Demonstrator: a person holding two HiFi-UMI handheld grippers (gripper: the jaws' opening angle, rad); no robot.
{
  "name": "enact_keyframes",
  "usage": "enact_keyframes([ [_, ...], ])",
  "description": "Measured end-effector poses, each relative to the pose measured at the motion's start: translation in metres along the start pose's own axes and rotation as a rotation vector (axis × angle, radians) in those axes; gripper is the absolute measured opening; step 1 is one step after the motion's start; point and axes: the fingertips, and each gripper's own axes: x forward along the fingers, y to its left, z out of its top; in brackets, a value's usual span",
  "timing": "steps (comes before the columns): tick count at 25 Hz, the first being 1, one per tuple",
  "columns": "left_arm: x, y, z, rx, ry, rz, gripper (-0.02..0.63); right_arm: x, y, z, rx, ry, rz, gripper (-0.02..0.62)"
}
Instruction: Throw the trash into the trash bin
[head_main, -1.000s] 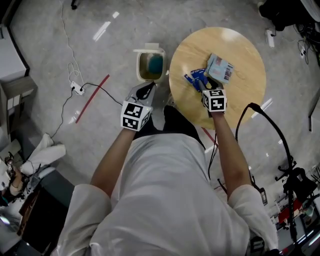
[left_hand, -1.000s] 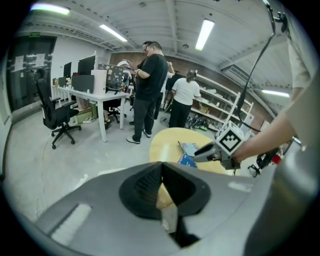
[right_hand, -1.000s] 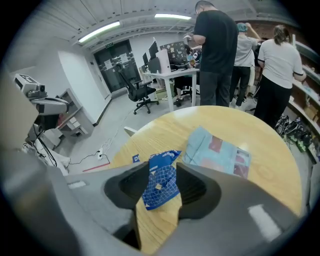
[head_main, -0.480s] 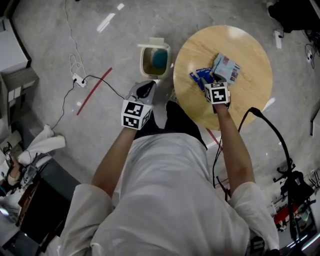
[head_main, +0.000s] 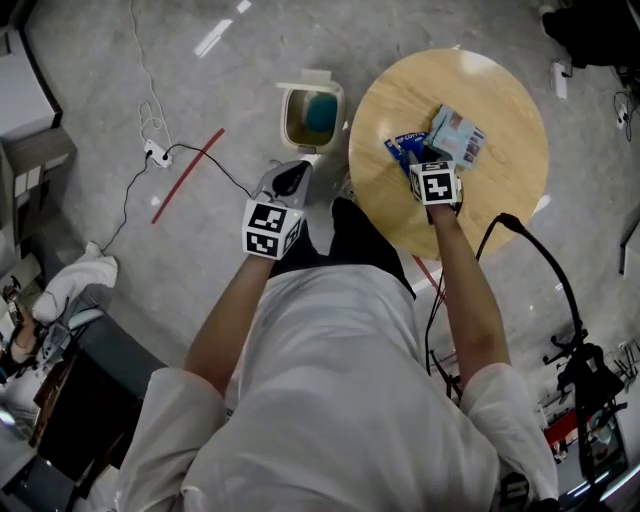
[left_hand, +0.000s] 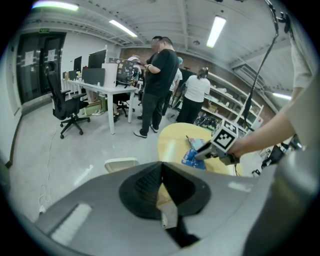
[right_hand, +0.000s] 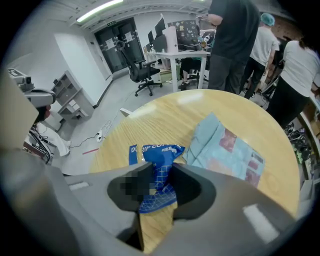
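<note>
A crumpled blue wrapper (head_main: 404, 148) lies on the round wooden table (head_main: 490, 195), next to a light-blue packet (head_main: 461, 137). My right gripper (head_main: 424, 161) points steeply down at the wrapper. Its jaws have just been closing and now pinch the blue wrapper (right_hand: 159, 176) between them, with the packet (right_hand: 226, 148) just beyond. The white trash bin (head_main: 284, 122) stands open on the floor left of the table, with something teal inside. My left gripper (head_main: 290, 177) hovers over the floor just short of the bin, jaws shut and empty (left_hand: 160, 167).
A power strip with cables (head_main: 155, 153) and a red tape line (head_main: 187, 175) lie on the floor at the left. A black cable (head_main: 532, 237) loops right of the table. Several people (left_hand: 162, 75), desks and an office chair (left_hand: 65, 105) stand beyond.
The right gripper has dropped onto the blue wrapper and its jaws have closed on it. The left gripper has hardly moved.
</note>
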Motion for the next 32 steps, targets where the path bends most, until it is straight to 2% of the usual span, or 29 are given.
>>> enact_keyframes([
  [6,-0.002,-0.001,0.000,-0.003,-0.007,0.001,0.005,-0.005,0.000,0.002,-0.017,-0.013,-0.010,0.097],
  [19,-0.015,0.005,-0.002,-0.008,-0.028,0.007,0.005,-0.021,-0.001,-0.001,0.016,-0.044,-0.035,0.048],
  [32,-0.032,0.016,0.002,-0.004,-0.067,0.007,0.005,-0.044,0.008,0.007,0.027,-0.077,-0.070,0.038],
])
